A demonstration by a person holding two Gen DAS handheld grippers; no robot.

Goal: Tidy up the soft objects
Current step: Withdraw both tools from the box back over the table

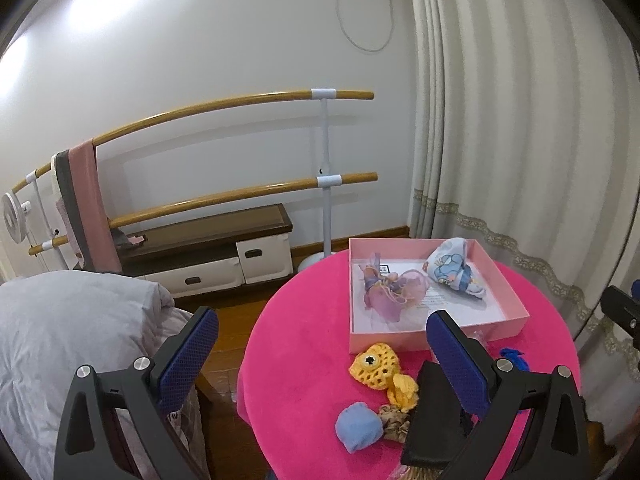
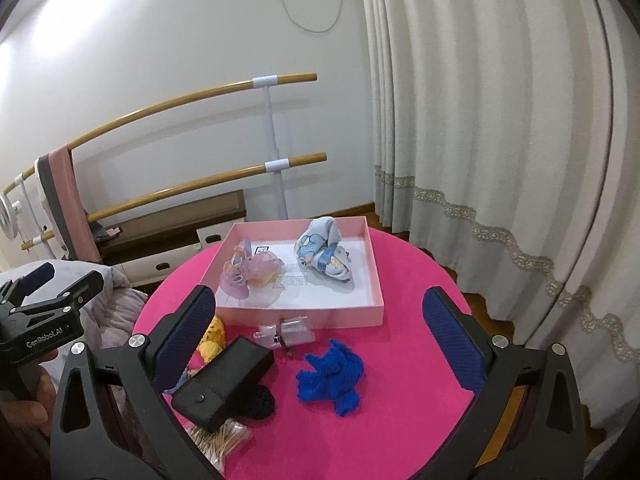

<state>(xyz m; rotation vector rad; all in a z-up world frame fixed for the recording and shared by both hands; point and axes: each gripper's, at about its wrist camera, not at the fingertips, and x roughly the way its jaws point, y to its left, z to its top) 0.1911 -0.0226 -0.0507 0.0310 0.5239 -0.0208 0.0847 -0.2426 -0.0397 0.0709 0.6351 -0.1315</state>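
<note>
Below centre of the right-wrist frame, between the spread fingers of the right tool (image 2: 320, 344): blue knit bundle (image 2: 331, 376) on the pink desk (image 2: 408, 280), short of the pink box (image 2: 340, 316) (likely next pick). Left tool (image 1: 320, 352) likewise spread, empty, farther off.

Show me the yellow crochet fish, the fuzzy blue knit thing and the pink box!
Yellow crochet fish (image 1: 374, 366), left wrist view, its round head.
Fuzzy blue knit thing (image 2: 332, 374), right wrist view, its bunched middle.
Pink box (image 2: 304, 316), right wrist view, front wall.
</note>
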